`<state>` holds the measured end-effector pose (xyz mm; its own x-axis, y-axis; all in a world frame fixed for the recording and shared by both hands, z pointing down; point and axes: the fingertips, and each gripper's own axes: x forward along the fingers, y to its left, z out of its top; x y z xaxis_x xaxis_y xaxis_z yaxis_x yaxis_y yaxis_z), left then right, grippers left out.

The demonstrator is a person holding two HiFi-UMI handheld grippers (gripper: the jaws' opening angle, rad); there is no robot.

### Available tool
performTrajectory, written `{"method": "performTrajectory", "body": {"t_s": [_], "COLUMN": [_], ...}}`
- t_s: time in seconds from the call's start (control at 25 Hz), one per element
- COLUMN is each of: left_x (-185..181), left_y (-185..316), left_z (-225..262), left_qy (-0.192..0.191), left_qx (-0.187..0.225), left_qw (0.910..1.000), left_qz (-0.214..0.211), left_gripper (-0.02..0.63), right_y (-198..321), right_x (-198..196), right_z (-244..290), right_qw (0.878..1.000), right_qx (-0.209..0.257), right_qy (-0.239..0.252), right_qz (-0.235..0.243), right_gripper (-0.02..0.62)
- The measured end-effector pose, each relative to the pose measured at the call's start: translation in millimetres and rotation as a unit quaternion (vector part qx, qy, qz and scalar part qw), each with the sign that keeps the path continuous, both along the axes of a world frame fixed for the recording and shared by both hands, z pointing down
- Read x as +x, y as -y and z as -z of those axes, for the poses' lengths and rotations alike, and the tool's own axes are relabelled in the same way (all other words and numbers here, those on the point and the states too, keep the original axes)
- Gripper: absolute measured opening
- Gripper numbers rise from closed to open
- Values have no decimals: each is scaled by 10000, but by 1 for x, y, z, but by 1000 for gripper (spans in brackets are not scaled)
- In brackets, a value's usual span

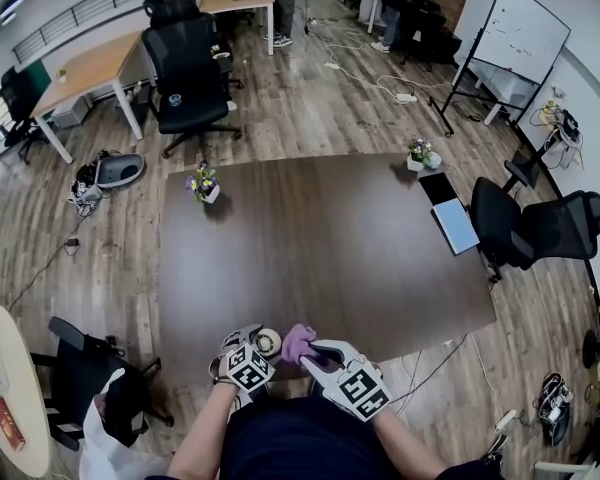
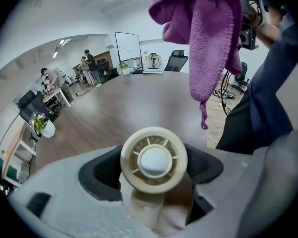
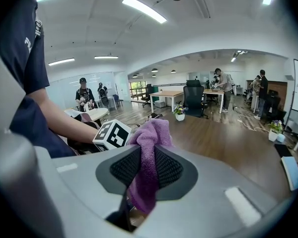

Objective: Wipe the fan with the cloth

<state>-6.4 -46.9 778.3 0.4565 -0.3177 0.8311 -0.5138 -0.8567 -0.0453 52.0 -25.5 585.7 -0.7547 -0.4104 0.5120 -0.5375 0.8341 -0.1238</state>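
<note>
Fan [image 1: 268, 343] and cloth [image 1: 298, 344] at near edge of table [image 1: 330, 258], broad surface beyond.

Open-plan office. A dark brown rectangular desk [image 1: 320, 258] stands on a wood-plank floor [image 1: 310, 108]. It bears two small white pots of flowers, one at the far left corner [image 1: 205, 185] and one near the far right corner [image 1: 420, 154]. Black swivel office chairs stand beyond the desk [image 1: 190, 68] and at its right side [image 1: 540, 230]. Behind are a light wooden table with white legs [image 1: 90, 66] and a whiteboard on a black stand [image 1: 520, 33]. Long strip lights [image 3: 143, 9] run across the white ceiling.
</note>
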Motion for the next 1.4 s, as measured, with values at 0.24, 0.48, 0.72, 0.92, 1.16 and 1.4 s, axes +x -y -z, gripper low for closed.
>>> {"method": "performTrajectory", "body": {"t_s": [0.24, 0.48, 0.72, 0.92, 1.16, 1.4], "left_x": [-7, -14, -11, -9, -5, -2], "left_y": [6, 18, 15, 8, 5, 2], "left_z": [-29, -47, -66, -82, -89, -91], "left_qy": [411, 898, 1141, 1411, 1477, 1358], "left_qx": [-208, -254, -431, -603, -770, -1088], "left_qw": [9986, 9942, 9890, 9819, 9775, 9775], "left_qz": [-274, -536, -837, -1111, -1296, -1195], "left_gripper": [377, 377, 377, 377, 377, 379], "right_y": [-1, 1, 1, -1, -1, -3], "right_x": [9, 14, 26, 36, 43, 47], "right_z": [-6, -5, -10, -14, -18, -19], "right_qw": [9998, 9991, 9980, 9968, 9954, 9948], "right_qx": [-79, -67, -136, -200, -214, -237], "right_qy": [-96, -60, -167, -189, -175, -149], "right_qz": [-178, -421, -595, -747, -922, -982], "right_gripper": [91, 91, 91, 91, 91, 91]}}
